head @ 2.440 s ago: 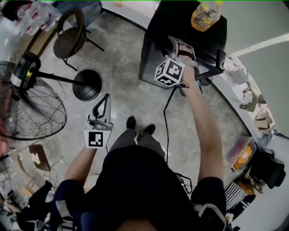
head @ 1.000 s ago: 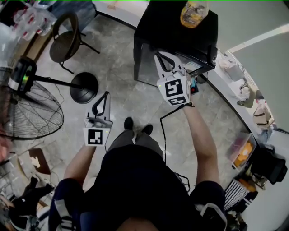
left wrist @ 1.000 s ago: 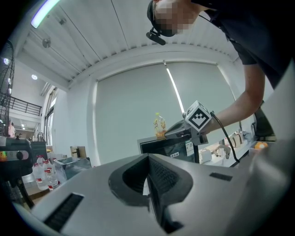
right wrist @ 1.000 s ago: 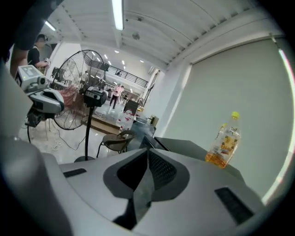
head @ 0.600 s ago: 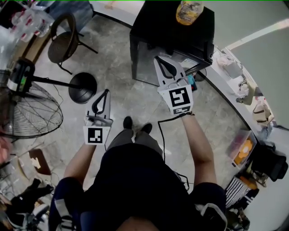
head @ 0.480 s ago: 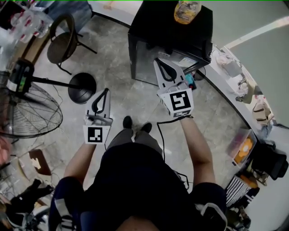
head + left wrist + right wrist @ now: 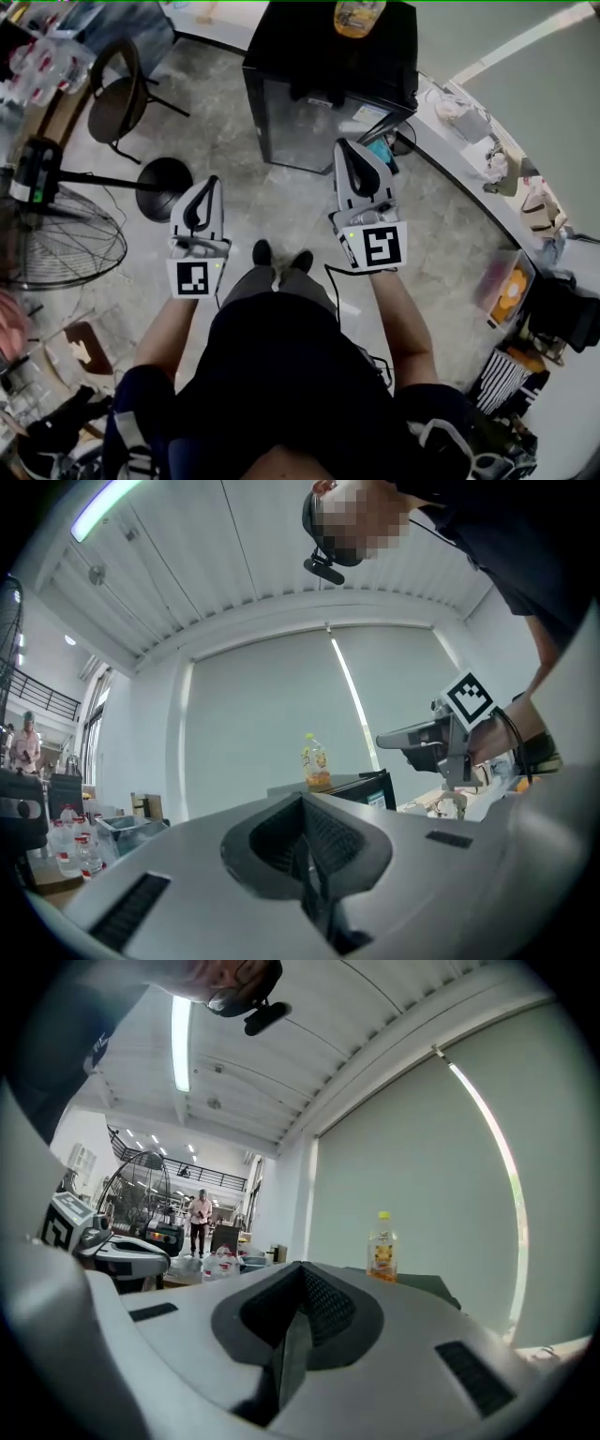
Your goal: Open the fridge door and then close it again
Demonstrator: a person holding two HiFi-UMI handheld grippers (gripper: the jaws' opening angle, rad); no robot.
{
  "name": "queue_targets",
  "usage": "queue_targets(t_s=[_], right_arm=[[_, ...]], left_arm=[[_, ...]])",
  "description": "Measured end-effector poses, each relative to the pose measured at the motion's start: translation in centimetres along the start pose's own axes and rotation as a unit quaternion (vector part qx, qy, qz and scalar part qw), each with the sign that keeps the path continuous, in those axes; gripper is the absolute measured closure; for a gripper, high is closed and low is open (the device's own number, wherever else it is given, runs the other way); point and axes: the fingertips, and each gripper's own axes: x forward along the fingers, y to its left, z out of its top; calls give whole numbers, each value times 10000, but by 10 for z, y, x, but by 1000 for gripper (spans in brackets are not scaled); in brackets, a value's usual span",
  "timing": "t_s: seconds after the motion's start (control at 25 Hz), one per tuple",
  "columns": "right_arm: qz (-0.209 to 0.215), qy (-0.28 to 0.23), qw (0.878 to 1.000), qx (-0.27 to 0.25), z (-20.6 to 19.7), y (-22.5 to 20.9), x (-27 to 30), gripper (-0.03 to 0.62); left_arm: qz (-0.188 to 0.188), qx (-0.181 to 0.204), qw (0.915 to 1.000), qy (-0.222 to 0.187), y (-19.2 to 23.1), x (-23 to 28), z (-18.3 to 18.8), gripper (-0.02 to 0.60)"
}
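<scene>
A small black fridge (image 7: 281,70) stands on the floor ahead of me, its glass door (image 7: 309,127) closed. A yellow drink bottle (image 7: 356,14) stands on top of it. My right gripper (image 7: 345,147) hangs level in front of the door, clear of it, shut and empty. Further left, over the floor, my left gripper (image 7: 208,181) is also shut with nothing in it. The left gripper view shows its closed jaws (image 7: 303,803), the fridge (image 7: 361,787), the bottle (image 7: 315,761) and the right gripper (image 7: 412,738). In the right gripper view the closed jaws (image 7: 300,1283) point past the bottle (image 7: 381,1246).
A chair (image 7: 122,98) and a standing fan (image 7: 56,244) with a round base (image 7: 161,187) are at the left. A cable (image 7: 330,281) trails on the floor by my feet. Boxes and bags (image 7: 525,216) line the right wall. A person (image 7: 199,1218) stands far off.
My right gripper has drawn back from the fridge front toward me, risen and rolled upright. My left gripper has lifted a little. The fridge door stays closed.
</scene>
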Motion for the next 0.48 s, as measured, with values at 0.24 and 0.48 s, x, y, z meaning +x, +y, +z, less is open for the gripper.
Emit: queue_targets(t_s=[0.24, 0.48], right_arm=[[-467, 69, 9989, -32, 0, -9, -55, 574], [-891, 241, 9957, 5, -9, -18, -106, 574]], left_arm=[[-72, -68, 9997, -239, -13, 4, 20, 558], [-201, -105, 9987, -446, -31, 7, 39, 558]])
